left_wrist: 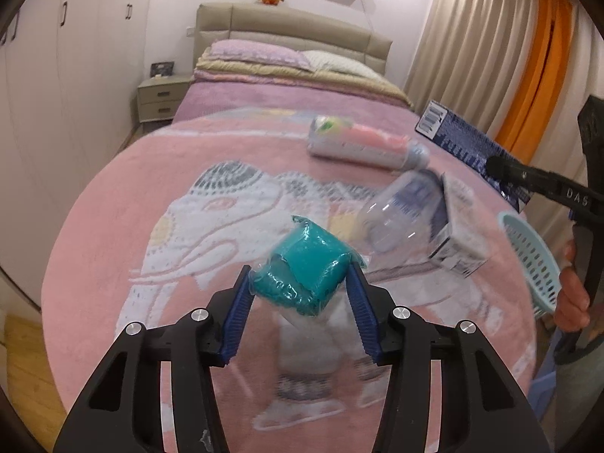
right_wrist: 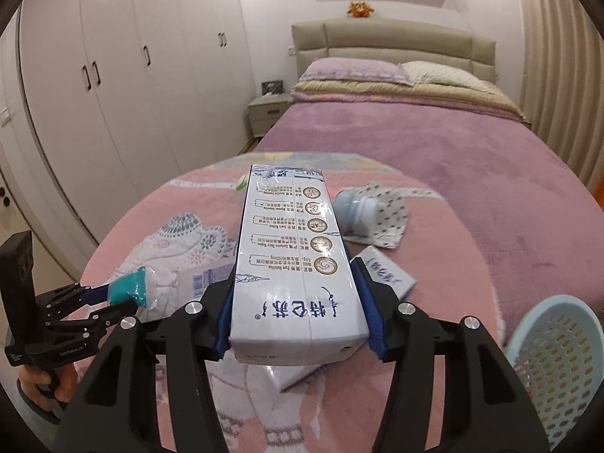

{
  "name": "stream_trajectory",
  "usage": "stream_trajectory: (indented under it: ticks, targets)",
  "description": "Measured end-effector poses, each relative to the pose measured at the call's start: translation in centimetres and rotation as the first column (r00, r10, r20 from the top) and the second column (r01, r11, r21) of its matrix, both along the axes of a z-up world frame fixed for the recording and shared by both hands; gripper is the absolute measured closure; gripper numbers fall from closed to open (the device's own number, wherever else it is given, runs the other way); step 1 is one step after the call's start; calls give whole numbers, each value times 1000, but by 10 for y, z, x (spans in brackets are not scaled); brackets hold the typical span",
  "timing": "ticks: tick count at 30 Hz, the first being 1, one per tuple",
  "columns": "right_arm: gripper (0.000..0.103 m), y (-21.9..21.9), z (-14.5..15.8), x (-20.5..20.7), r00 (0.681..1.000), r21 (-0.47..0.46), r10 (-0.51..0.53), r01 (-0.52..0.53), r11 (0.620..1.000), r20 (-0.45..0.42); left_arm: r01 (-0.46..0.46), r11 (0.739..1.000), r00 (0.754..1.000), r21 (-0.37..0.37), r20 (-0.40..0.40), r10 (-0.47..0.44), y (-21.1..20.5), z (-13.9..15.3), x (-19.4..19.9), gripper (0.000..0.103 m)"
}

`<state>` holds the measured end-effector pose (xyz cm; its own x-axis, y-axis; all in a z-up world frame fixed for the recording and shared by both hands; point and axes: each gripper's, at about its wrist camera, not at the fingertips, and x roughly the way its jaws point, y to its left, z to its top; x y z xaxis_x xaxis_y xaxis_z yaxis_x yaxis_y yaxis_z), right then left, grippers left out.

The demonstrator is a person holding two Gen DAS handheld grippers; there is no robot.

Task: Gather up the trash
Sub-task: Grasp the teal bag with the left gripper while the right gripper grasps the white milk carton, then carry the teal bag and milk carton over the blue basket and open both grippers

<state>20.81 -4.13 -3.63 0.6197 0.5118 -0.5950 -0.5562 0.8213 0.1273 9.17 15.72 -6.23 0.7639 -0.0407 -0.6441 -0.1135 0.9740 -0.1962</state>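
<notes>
My left gripper [left_wrist: 300, 277] is shut on a teal packet in clear wrap [left_wrist: 305, 268], held above the pink elephant blanket [left_wrist: 132, 207]. It also shows at the left of the right wrist view [right_wrist: 126, 298]. My right gripper [right_wrist: 294, 268] is shut on a white and blue milk carton [right_wrist: 294, 256], held over the blanket; the carton shows at the right of the left wrist view [left_wrist: 464, 143]. A clear plastic bottle [left_wrist: 400, 211], a small white carton [left_wrist: 458, 234] and a pink and white bottle [left_wrist: 362, 141] lie on the blanket.
A light blue perforated basket [right_wrist: 558, 362] stands at the bed's right edge and shows in the left wrist view [left_wrist: 532, 260]. A spotted white cloth with a pale cup [right_wrist: 373, 219] lies on the blanket. Pillows, headboard, nightstand [left_wrist: 162, 98] and wardrobes are beyond.
</notes>
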Motion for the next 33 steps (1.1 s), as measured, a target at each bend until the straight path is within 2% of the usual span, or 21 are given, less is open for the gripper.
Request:
stream_trajectory:
  ticks: [6,10,15,20,26,32,33]
  targets:
    - [52,-36,18,-19,994,36,-102,100,994,50,53,999,994,-7,92,-52,-24,32,-1,55]
    - [52,-61,22,-31,977,19,-196,195,981,86,115,993,983,-3,146,-114,-51,53,5,55]
    - [52,-106,17,-36,951,39,-304,302,952,53,208,978,960,22,184,-209,-95,70,17,55]
    - [52,-151,13,-36,918,60,-396,395,917,14,321,946,923,41,212,-322,-149,83,31,55]
    - [52,-204,5,-36,877,81,-480,481,873,-36,434,899,879,53,195,-436,-209,91,53,55]
    - [52,-245,-13,-34,813,82,-572,581,810,-109,521,853,840,38,158,-520,-263,84,83,55]
    - [52,-258,-19,-34,794,86,-592,605,792,-134,533,845,834,34,146,-532,-274,79,90,55]
